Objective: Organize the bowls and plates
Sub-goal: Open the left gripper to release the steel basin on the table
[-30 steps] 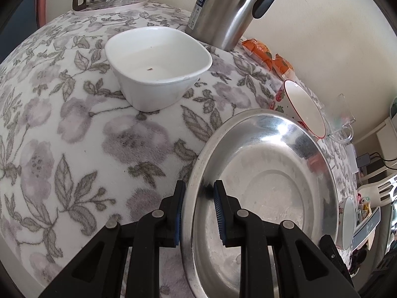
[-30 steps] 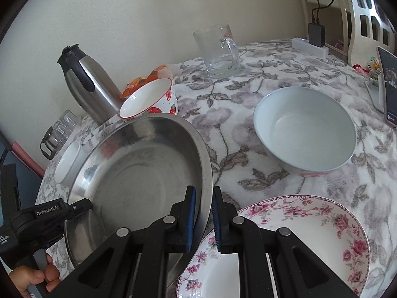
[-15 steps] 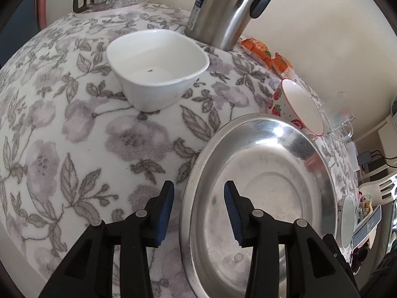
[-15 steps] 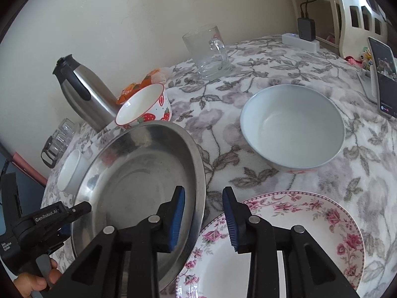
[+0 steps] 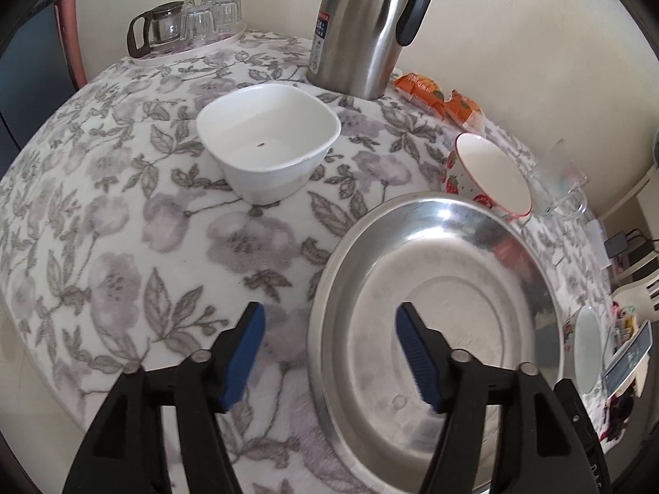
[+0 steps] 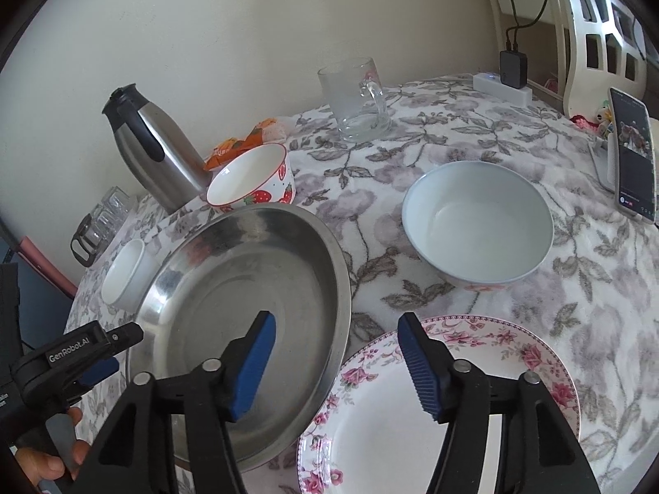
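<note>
1. In the left wrist view, we see the left tongs [image 5: 327, 323] spread wide and holding nothing. One blue pad hangs over the flowered tabletop [image 5: 123, 214] and the other over the steel plate [image 5: 445, 288].
2. The steel plate lies flat on the tabletop at the lower right, and its left rim sits between the two pads.
3. Behind it, a white square bowl [image 5: 267, 148] stands alone, well apart from the plate. A strawberry bowl [image 5: 490, 173] stands just behind the plate's far rim.
4. Farther back we see a steel thermos [image 5: 366, 24], orange snack packets [image 5: 436, 94], a tray of glasses [image 5: 185, 29] and a glass mug [image 5: 560, 181].
5. In the right wrist view, the right tongs [image 6: 333, 331] are also spread and hold nothing. The left pad hangs over the steel plate [image 6: 247, 271] and the right pad over a floral plate [image 6: 473, 370].
6. The two plates lie side by side; we cannot tell if their rims touch.
7. A pale round bowl [image 6: 477, 222] stands behind the floral plate, apart from it. The strawberry bowl [image 6: 251, 181] stands at the far rim of the steel plate.
8. At the lower left, the left tongs [image 6: 119, 335] point at the steel plate's rim. A phone [image 6: 632, 156] stands at the right edge.
</note>
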Motion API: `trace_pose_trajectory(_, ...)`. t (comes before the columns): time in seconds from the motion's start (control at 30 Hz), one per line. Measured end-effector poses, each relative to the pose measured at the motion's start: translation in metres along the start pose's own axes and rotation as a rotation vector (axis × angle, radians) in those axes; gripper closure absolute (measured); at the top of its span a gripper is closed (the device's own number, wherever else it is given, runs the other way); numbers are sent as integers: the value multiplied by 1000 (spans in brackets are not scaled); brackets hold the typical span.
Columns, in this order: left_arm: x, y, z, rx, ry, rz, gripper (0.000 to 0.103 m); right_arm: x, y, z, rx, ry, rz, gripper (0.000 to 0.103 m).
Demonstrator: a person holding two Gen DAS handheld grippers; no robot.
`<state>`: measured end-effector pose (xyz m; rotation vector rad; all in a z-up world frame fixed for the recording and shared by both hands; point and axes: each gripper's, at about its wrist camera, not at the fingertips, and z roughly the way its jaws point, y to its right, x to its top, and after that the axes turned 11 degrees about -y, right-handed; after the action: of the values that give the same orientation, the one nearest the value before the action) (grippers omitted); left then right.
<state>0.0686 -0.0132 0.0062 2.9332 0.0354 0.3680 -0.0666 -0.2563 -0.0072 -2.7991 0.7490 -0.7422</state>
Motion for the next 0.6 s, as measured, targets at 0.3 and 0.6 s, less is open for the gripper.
trace_pose_trajectory(0.3,-13,-2,-5,64,6,20,13,-10,-7,-7,-39,-11,-42,22)
trace_pose_trajectory(0.6,-30,1,-18,69,27,40,11,-18,-1,-19,-65,-3,-39,13)
